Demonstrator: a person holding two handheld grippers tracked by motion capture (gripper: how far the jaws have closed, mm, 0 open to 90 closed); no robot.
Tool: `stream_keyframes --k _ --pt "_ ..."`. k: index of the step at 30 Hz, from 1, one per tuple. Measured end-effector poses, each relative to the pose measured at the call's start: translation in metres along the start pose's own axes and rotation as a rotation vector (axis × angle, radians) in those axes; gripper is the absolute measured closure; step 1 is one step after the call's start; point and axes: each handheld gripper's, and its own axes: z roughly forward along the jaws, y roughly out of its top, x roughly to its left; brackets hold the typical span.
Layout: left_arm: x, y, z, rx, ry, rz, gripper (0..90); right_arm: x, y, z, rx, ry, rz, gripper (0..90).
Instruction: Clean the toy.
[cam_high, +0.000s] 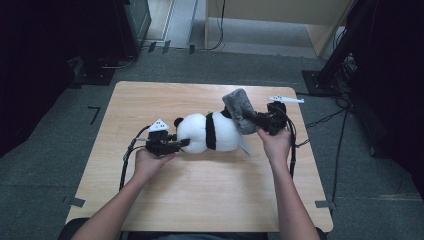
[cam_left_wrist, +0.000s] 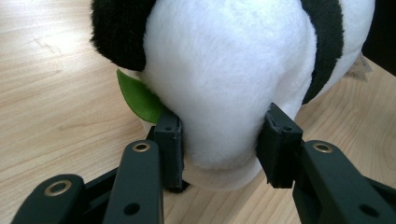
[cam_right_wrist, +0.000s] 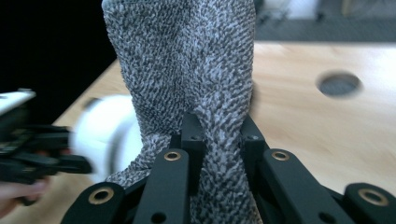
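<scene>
Left claw (cam_high: 183, 144): I have it clamped on the white head end of the plush panda (cam_high: 207, 132), pads pressing both sides.
Right claw (cam_high: 253, 120): pinched tight on the grey knit cloth (cam_high: 238, 108), which rises above its jaws.
Panda: lying on the table (cam_high: 200, 200) between my two claws.
Green leaf (cam_left_wrist: 137, 98): just left of my left pad.

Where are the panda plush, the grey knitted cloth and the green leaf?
panda plush (cam_high: 200, 131), high view, on its white head.
grey knitted cloth (cam_right_wrist: 187, 60), right gripper view, on the stretch above the jaws.
green leaf (cam_left_wrist: 137, 98), left gripper view, on its middle beside the panda's head.
</scene>
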Motion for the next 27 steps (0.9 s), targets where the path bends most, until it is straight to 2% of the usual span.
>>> stream_keyframes --k 4,8,9,10,11,16,19,21,23,25,27 --pt "-0.003 -0.002 0.0 -0.014 0.006 0.01 56.8 0.036 0.006 0.006 -0.004 0.065 -0.076 79.0" --pt "-0.004 -0.002 0.0 -0.015 0.01 0.01 56.7 0.066 0.002 0.025 0.037 0.115 -0.137 78.9" --pt "-0.005 -0.002 0.0 -0.017 0.013 0.01 56.7 0.066 0.002 0.025 0.037 0.115 -0.137 78.9" --pt "-0.006 -0.002 0.0 -0.019 0.017 0.014 56.6 0.077 -0.001 0.036 0.067 0.13 -0.166 78.9" --pt "-0.007 -0.002 0.0 -0.019 0.019 0.013 56.6 0.082 -0.003 0.041 0.079 0.138 -0.177 78.9" --pt "-0.009 -0.004 0.0 -0.033 0.024 -0.004 56.2 0.102 -0.011 0.066 0.127 0.193 -0.197 78.9" --pt "-0.011 -0.006 0.0 -0.038 0.033 0.005 56.2 0.112 -0.017 0.08 0.156 0.227 -0.207 78.7" --pt "-0.013 -0.007 -0.001 -0.041 0.037 0.018 56.3 0.115 -0.022 0.089 0.185 0.227 -0.221 78.7" --pt "-0.014 -0.008 -0.001 -0.036 0.046 0.021 56.4 0.114 -0.029 0.098 0.214 0.198 -0.249 78.7" --pt "-0.013 -0.007 0.0 -0.04 0.04 0.012 56.6 0.108 -0.031 0.099 0.198 0.214 -0.233 78.8" --pt "-0.014 -0.007 0.001 -0.039 0.043 0.013 57.0 0.105 -0.029 0.098 0.201 0.204 -0.238 78.8"
